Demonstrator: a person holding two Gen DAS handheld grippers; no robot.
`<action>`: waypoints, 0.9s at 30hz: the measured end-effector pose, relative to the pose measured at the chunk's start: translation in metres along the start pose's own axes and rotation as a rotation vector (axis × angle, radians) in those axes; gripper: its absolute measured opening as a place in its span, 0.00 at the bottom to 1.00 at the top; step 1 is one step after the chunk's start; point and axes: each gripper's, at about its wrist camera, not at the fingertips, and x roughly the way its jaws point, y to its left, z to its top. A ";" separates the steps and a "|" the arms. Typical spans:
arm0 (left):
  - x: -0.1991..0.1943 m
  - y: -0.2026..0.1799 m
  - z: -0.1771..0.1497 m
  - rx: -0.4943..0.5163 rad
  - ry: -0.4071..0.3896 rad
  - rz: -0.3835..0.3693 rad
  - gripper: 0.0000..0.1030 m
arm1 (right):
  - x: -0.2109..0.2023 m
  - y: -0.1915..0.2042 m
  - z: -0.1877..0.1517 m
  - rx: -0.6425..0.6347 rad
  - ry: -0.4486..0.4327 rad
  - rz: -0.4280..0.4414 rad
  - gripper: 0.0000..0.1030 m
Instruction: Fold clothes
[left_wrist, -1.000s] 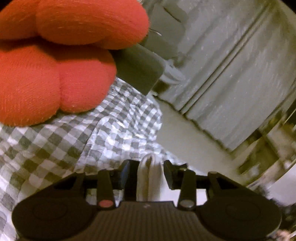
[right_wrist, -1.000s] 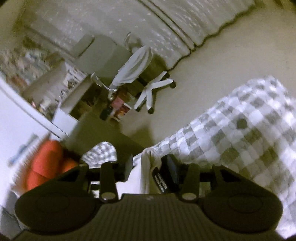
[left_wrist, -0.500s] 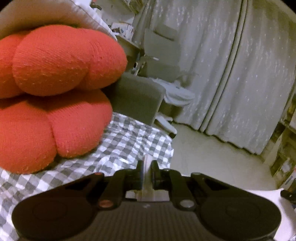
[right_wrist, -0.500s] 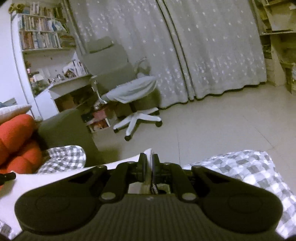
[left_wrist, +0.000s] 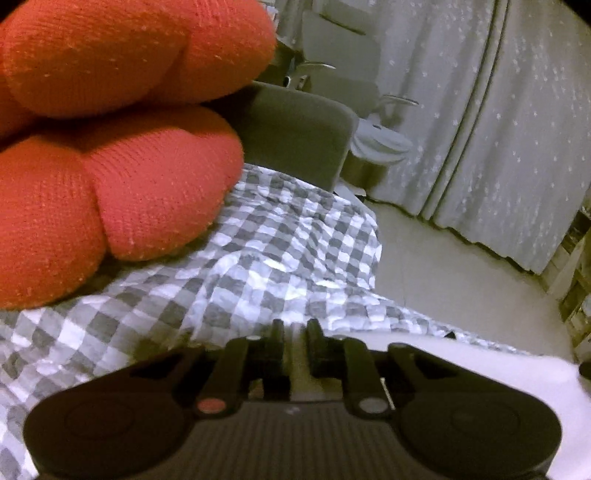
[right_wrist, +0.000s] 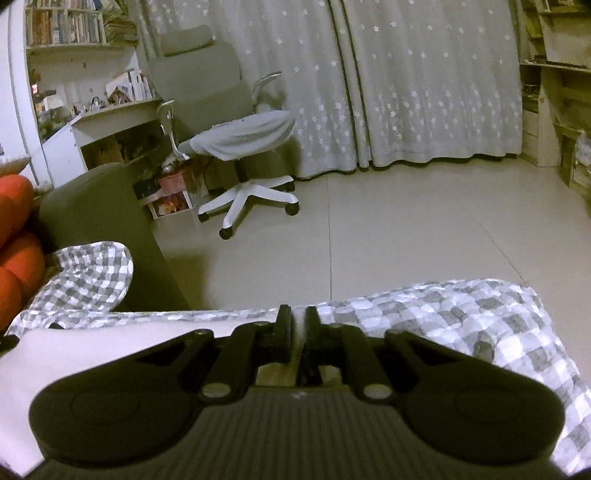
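Step in hand: laying the white garment (right_wrist: 92, 343) along the bottom of both frames, over the checked bedcover (left_wrist: 258, 258). Left gripper (left_wrist: 295, 332) and right gripper (right_wrist: 299, 317) each pinch an edge, jaws easing apart. Next, I judge: release cleanly, withdraw without dragging cloth.

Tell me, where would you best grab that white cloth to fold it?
Along its edge, near the corners, coming from above: the white cloth lies flat on the checked cover. Both grippers, left gripper and right gripper, have that edge between their fingers, which are opening slightly.
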 end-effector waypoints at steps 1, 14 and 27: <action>-0.004 0.001 0.000 -0.002 -0.001 -0.003 0.17 | -0.002 -0.001 0.001 0.008 0.003 0.007 0.16; -0.062 0.009 0.000 -0.099 0.056 -0.012 0.38 | -0.051 0.002 0.012 0.085 0.038 0.053 0.43; -0.101 0.013 -0.015 -0.346 0.196 -0.001 0.44 | -0.088 0.003 0.008 0.283 0.110 0.088 0.43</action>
